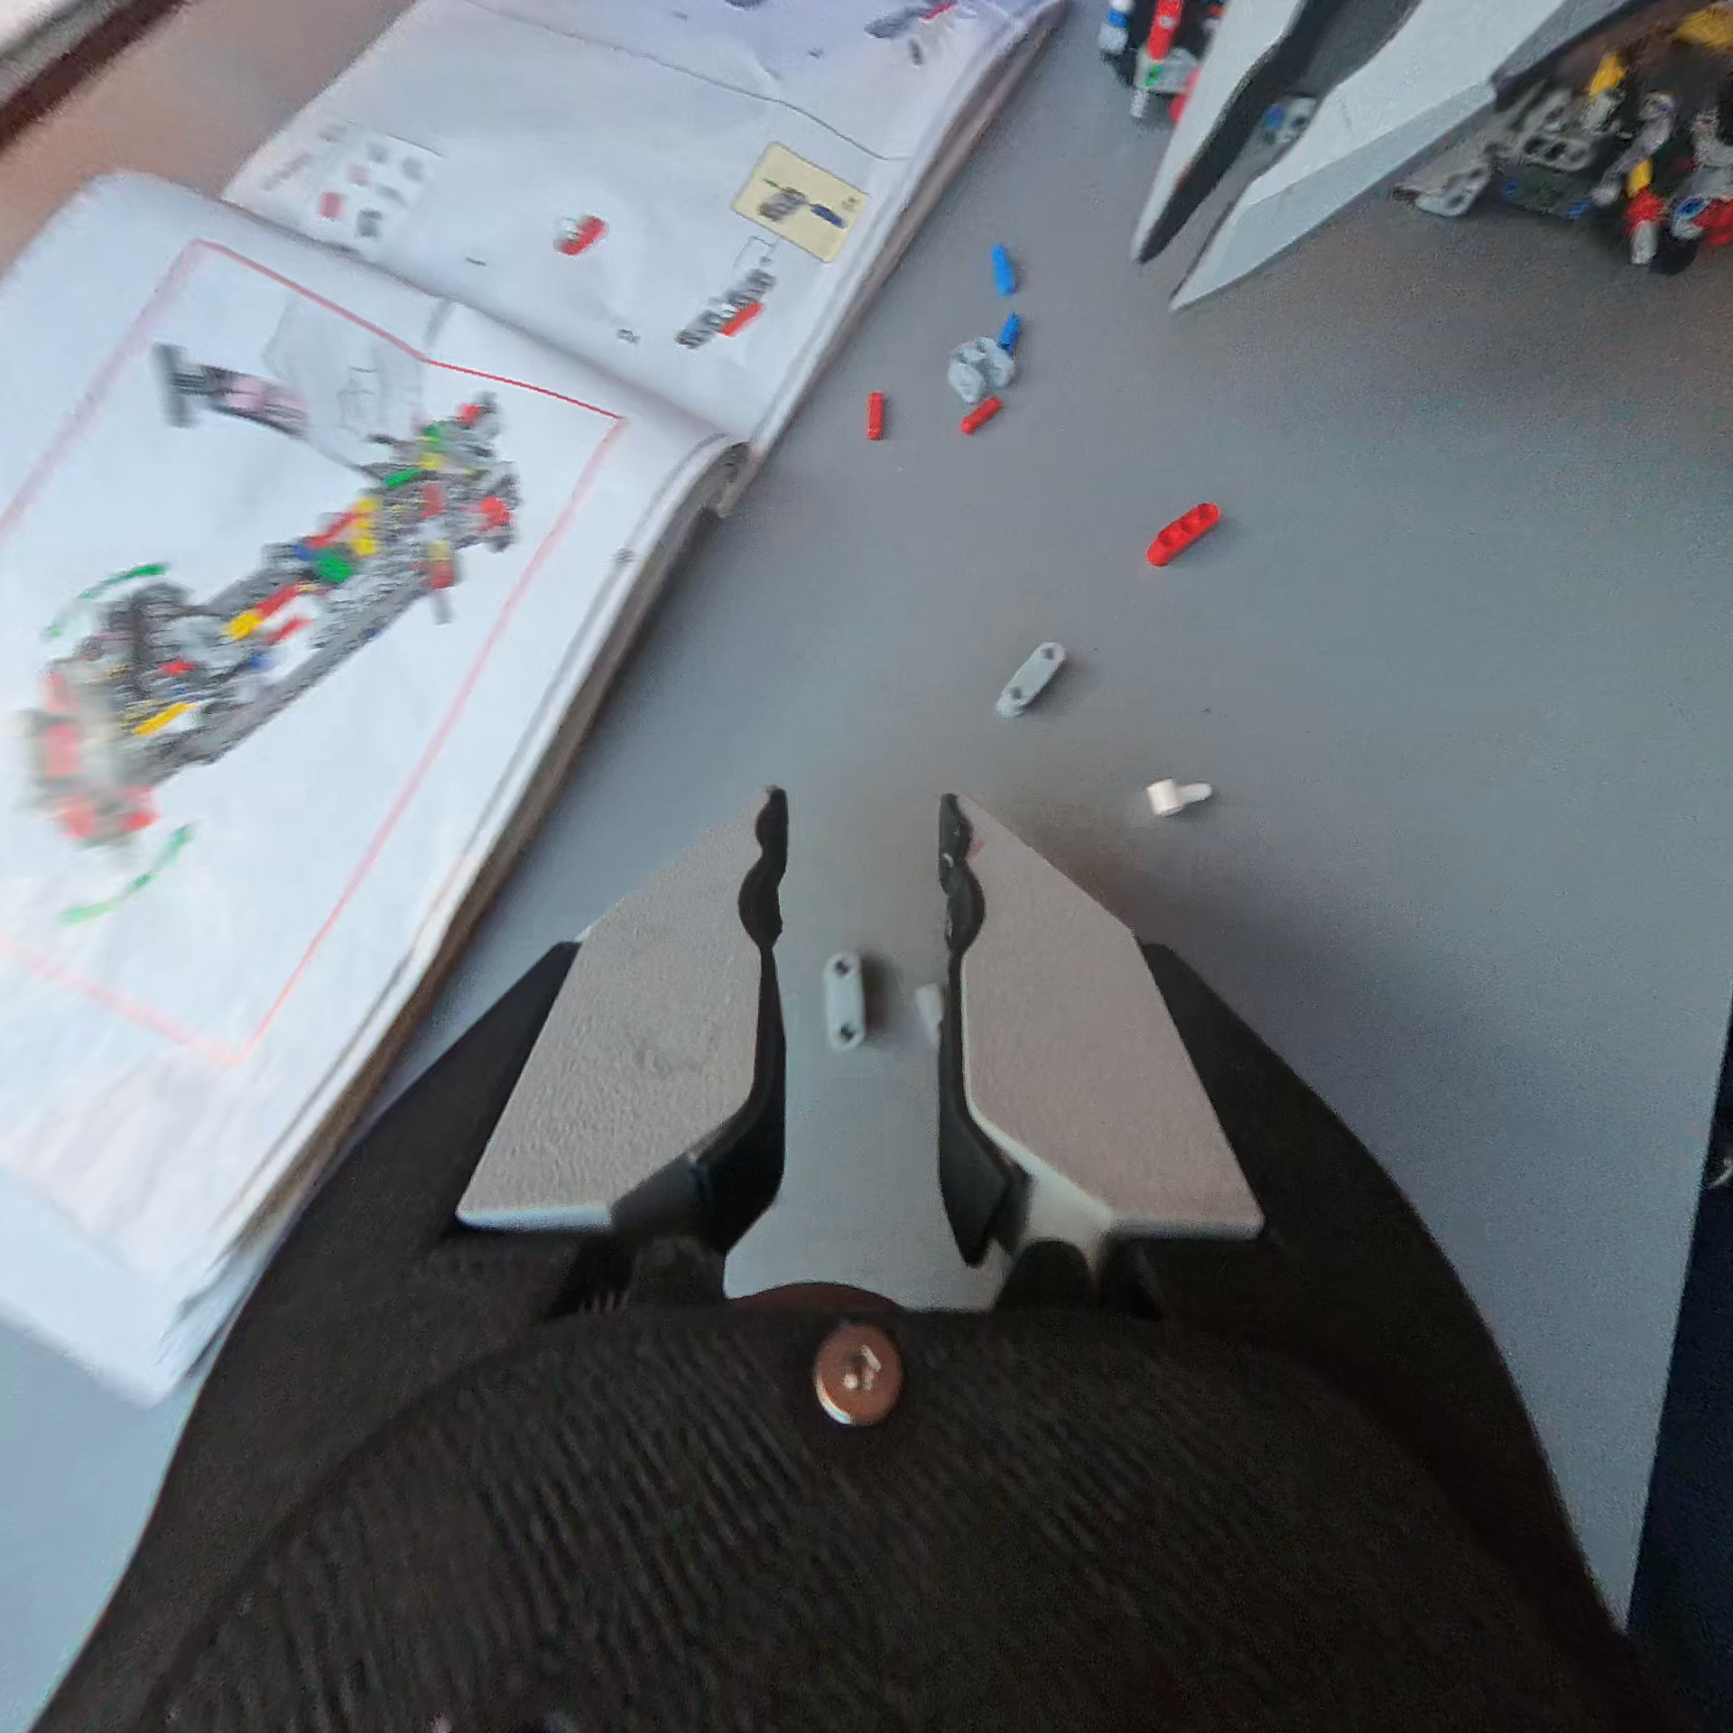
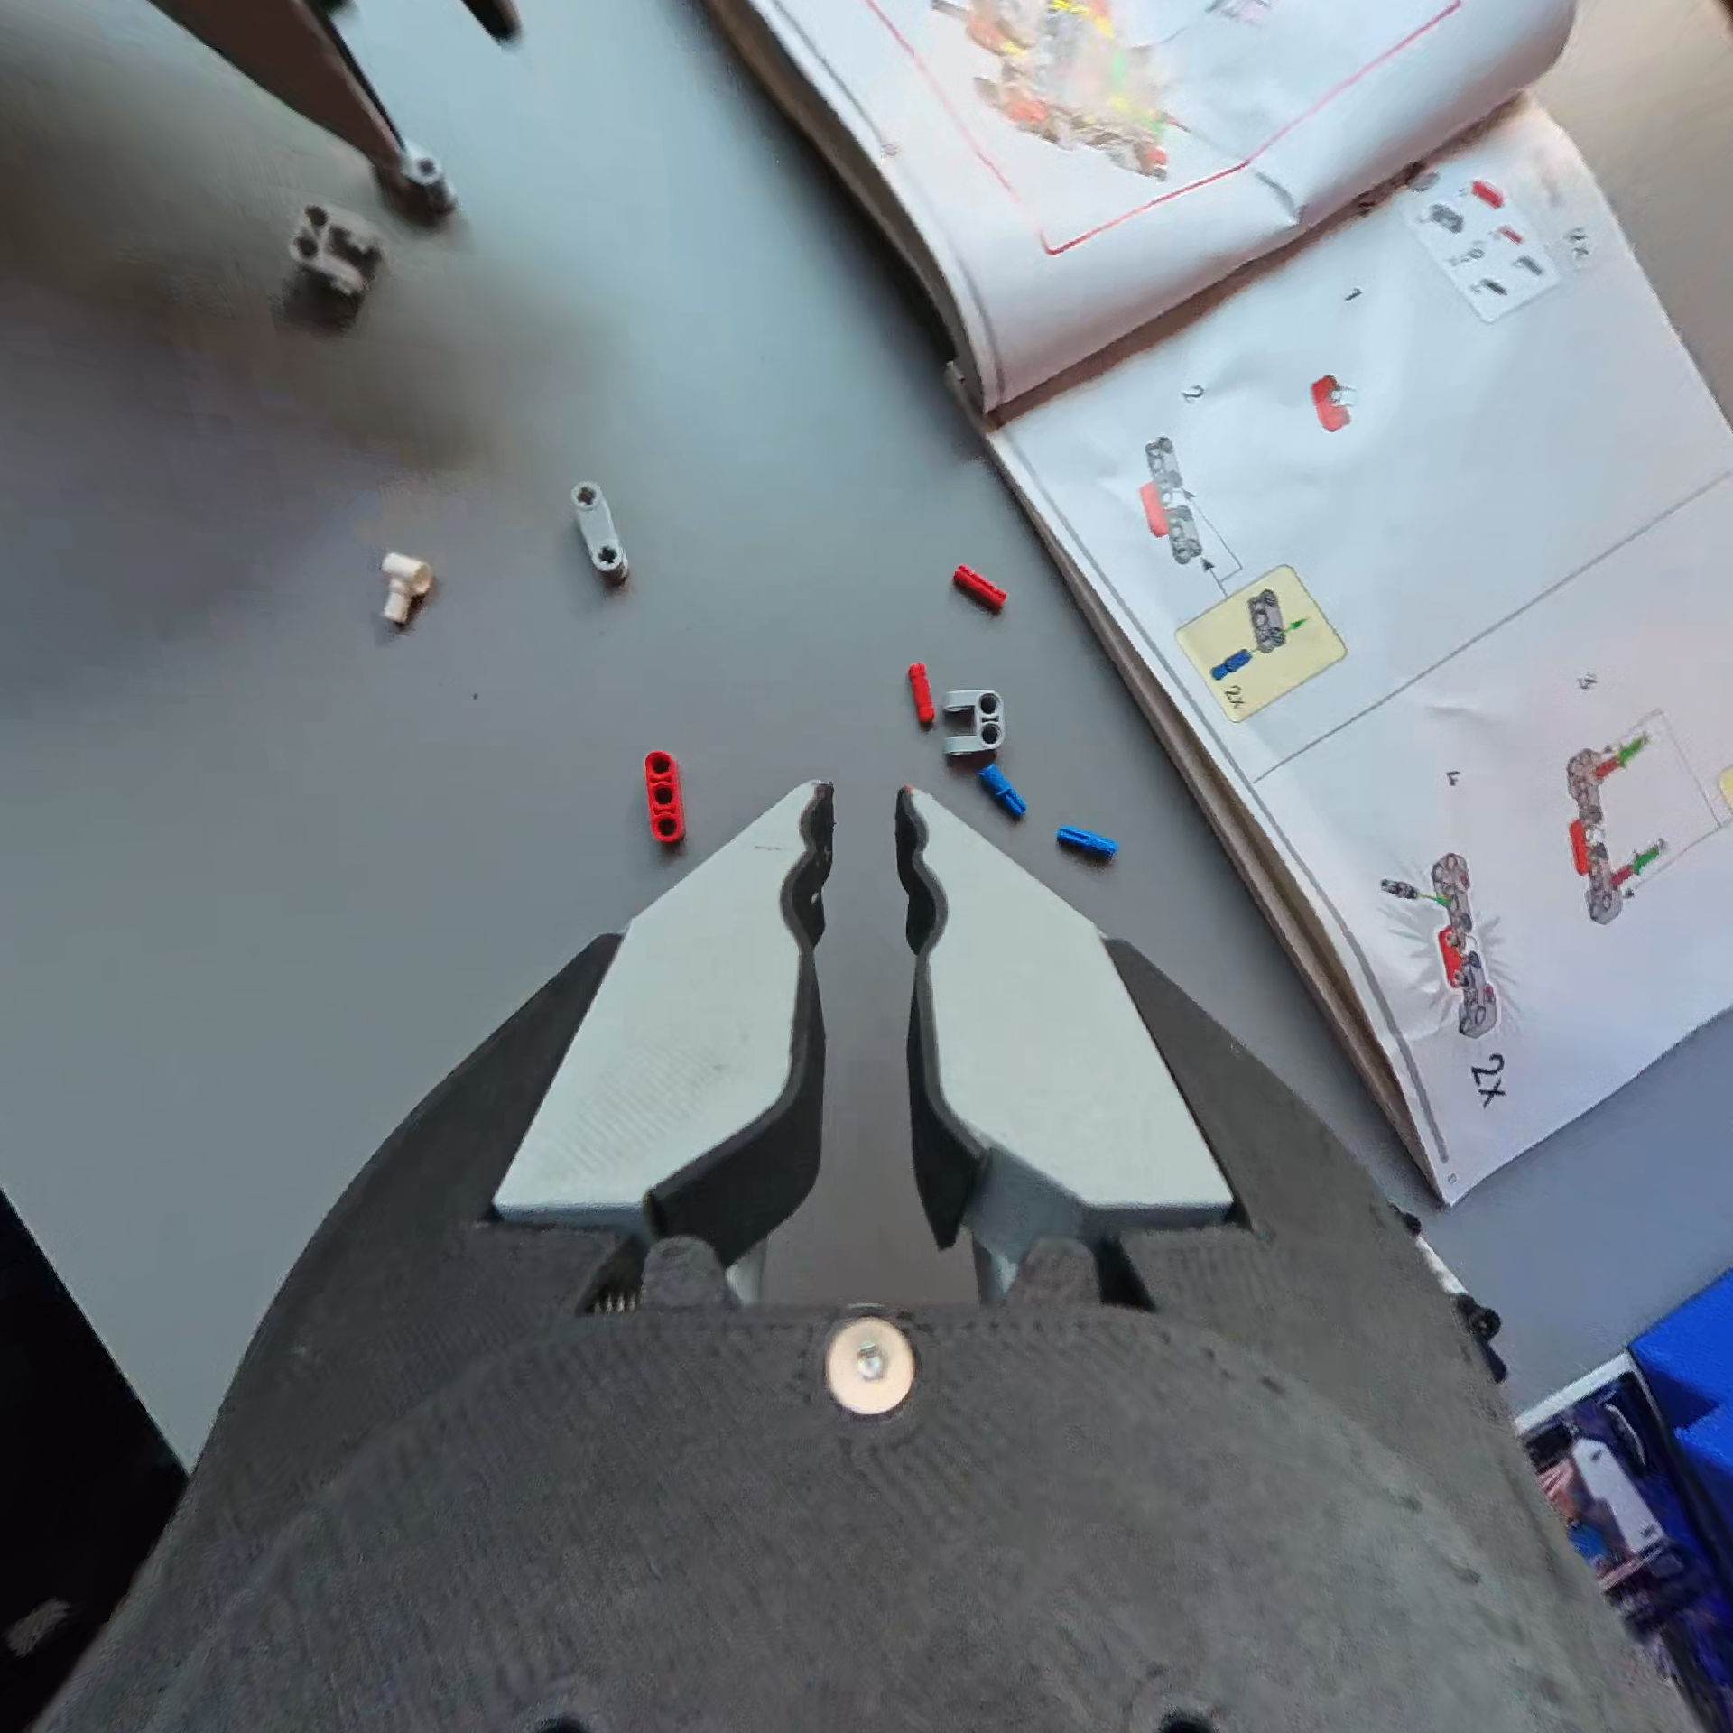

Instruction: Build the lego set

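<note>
Grippers [image 1: 863,806] [image 2: 863,797] both open, bare, above grey table [image 2: 281,844] near red beam [image 2: 664,795].

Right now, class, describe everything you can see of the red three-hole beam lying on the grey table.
The red three-hole beam is a short, flat bar of glossy plastic with rounded ends and three round holes in a row. It lies flat on the grey table, holes facing up, touching nothing else. It sits just left of the right hand-held gripper, whose fingertips stand slightly apart and hold nothing.

Each tool [image 1: 863,806] [image 2: 863,797] has grey wedge fingers, wavy black pads, seemingly ribbed black housing, one silver screw.
</note>
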Tool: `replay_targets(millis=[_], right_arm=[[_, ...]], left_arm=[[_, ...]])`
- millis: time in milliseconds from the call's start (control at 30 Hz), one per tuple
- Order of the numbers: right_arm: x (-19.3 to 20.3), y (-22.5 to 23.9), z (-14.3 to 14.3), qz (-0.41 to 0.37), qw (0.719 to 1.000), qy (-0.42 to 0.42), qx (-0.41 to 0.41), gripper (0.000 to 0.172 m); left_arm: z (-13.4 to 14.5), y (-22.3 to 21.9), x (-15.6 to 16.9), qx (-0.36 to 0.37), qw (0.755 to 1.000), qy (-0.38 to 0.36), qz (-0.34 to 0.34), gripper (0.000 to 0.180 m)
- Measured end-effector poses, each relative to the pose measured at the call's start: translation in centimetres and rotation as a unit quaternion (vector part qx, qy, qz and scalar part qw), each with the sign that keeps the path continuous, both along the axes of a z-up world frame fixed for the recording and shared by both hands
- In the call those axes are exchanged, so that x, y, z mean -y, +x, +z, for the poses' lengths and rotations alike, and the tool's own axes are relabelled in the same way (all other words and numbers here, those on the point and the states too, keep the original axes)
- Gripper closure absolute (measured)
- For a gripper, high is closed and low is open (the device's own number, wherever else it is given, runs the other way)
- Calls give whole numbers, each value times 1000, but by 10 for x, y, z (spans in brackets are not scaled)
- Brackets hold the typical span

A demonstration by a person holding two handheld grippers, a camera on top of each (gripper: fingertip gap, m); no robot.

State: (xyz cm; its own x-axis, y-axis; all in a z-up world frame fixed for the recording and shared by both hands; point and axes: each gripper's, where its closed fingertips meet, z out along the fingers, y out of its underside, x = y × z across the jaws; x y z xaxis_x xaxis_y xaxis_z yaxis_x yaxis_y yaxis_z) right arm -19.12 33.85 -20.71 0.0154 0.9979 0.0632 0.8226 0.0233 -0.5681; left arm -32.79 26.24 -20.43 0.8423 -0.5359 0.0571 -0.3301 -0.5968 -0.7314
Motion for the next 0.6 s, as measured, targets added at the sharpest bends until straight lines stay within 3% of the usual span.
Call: replay_targets(millis=[100, 200, 333, 467, 567, 600], right_arm=[[11, -2, 7, 4, 1000, -9, -23, 163], [56, -12, 6, 52, 995, -70, -54, 164], [106, -36, -16, 67, 991, -104, -50, 162], [112, -53, -30, 36, 995, -81, -50, 160], [117, -57, -38, 40, 995, -79, -40, 156], [115, -59, -40, 36, 996, -71, -45, 162]], left_arm=[[28, -38, 10, -3, 999, 23, 33, 151], [38, -30, 40, 49, 999, -14, -17, 152], [12, -6, 61, 16, 997, -45, -52, 151], [-16, 11, 72, -12, 995, -70, -68, 151], [-23, 18, 73, -8, 995, -72, -68, 152], [-22, 20, 72, -7, 995, -66, -68, 152]])
